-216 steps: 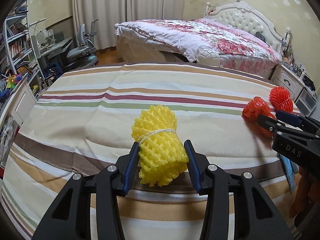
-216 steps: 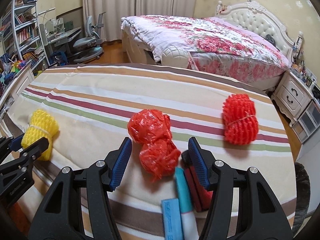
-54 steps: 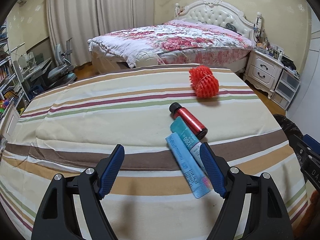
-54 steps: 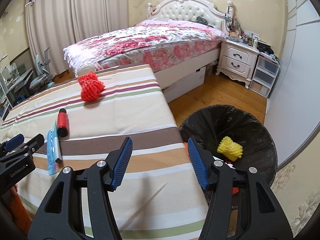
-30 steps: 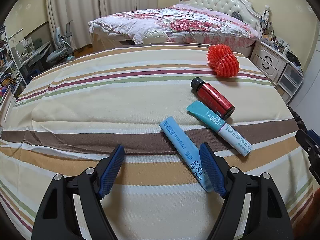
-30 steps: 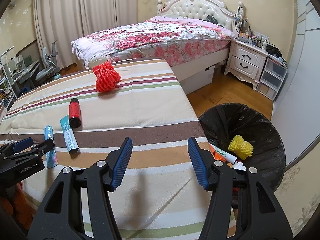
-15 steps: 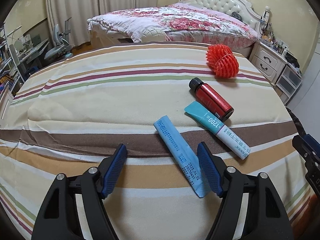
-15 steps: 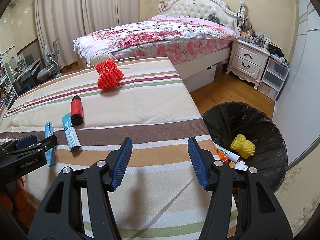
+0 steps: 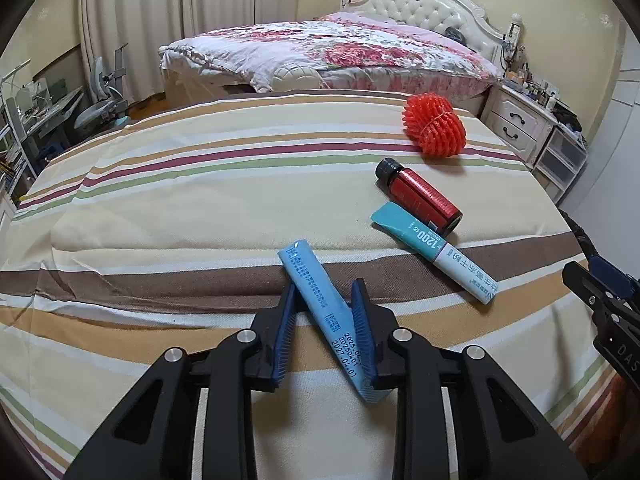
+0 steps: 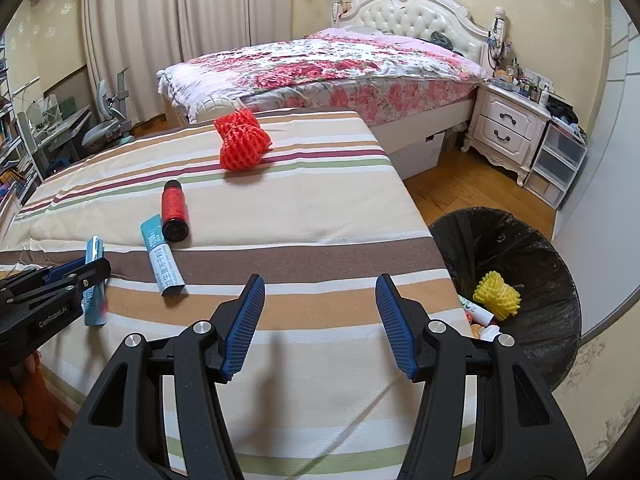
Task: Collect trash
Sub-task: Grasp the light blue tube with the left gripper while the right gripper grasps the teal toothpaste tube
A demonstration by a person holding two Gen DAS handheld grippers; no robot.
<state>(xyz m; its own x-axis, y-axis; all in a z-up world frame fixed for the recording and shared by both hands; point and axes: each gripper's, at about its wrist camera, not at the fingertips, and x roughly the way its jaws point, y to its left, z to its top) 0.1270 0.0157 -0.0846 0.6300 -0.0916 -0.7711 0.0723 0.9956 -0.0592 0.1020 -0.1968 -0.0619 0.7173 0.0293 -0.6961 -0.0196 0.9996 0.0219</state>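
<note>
Closing around a light blue tube (image 9: 320, 304), the left gripper (image 9: 324, 312) has its blue ribbed jaws narrowed onto the tube's lower half, and both pads look to be touching its sides; the tube lies slanted on the striped bedspread (image 9: 180, 200), its crimped end reaching up past the fingertips and its printed date end towards the camera. Just to the right lies a teal and white tube (image 9: 436, 250), also slanted, its teal end touching a small red bottle (image 9: 420, 196) with a black cap. Beyond the bottle, near the far right edge of the spread, sits a red foam fruit net (image 9: 436, 126) tied into a bundle. The right gripper (image 10: 320, 322) hangs over the near part of the striped spread with its jaws standing about half apart and nothing between them. To its right, on the wooden floor beside the mattress, a bin lined with a black bag (image 10: 552, 280) holds a yellow foam net (image 10: 497, 295) and a white tube, with other scraps too small to make out. Behind stands a bed with a floral quilt (image 10: 340, 64)
</note>
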